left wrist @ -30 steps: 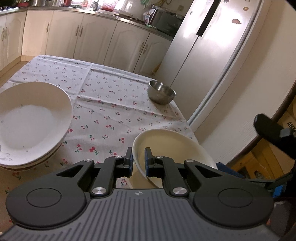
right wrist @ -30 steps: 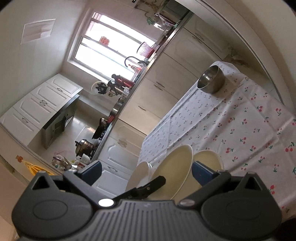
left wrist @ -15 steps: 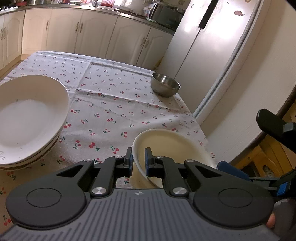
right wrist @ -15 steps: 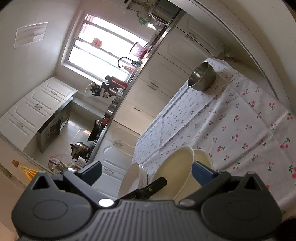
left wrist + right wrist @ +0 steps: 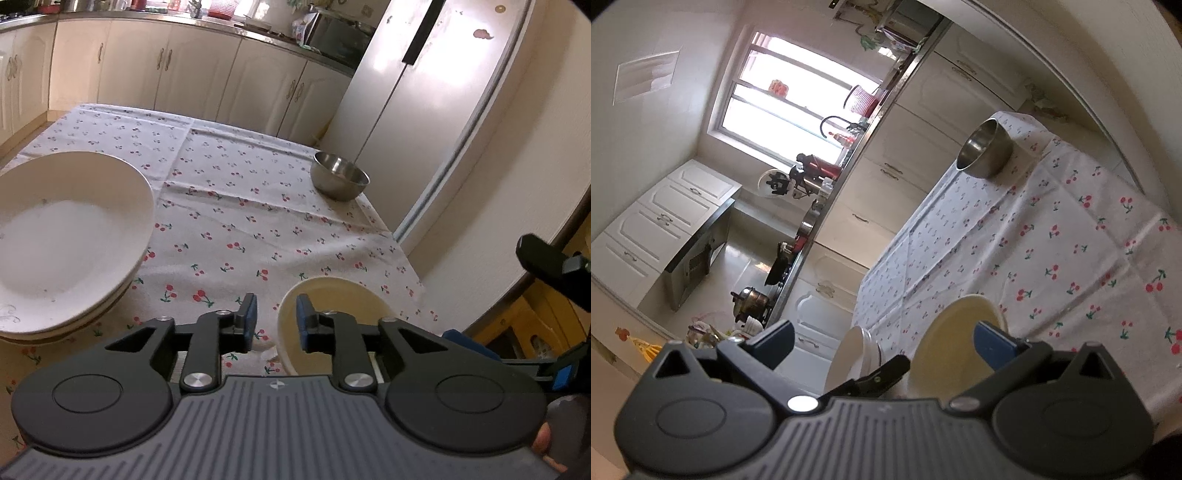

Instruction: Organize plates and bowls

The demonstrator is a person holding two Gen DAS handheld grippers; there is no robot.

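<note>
A cream bowl (image 5: 332, 302) sits at the near right corner of the cherry-print tablecloth (image 5: 236, 206). My left gripper (image 5: 275, 317) is open, its fingers standing either side of the bowl's left rim without pressing it. A stack of white plates (image 5: 62, 236) lies at the left. A steel bowl (image 5: 340, 177) stands at the far right. In the right wrist view my right gripper (image 5: 886, 343) is open and empty beside the cream bowl (image 5: 956, 339); the steel bowl (image 5: 986, 151) and white plates (image 5: 857, 350) also show there.
A tall fridge (image 5: 424, 92) stands past the table's right edge. Kitchen cabinets (image 5: 184, 70) and a cluttered counter run behind the table. The right gripper's finger (image 5: 546, 262) shows at the right of the left wrist view.
My left gripper has opened and let go of the cream bowl's rim. The bowl now rests on the cloth. The right gripper stays open.
</note>
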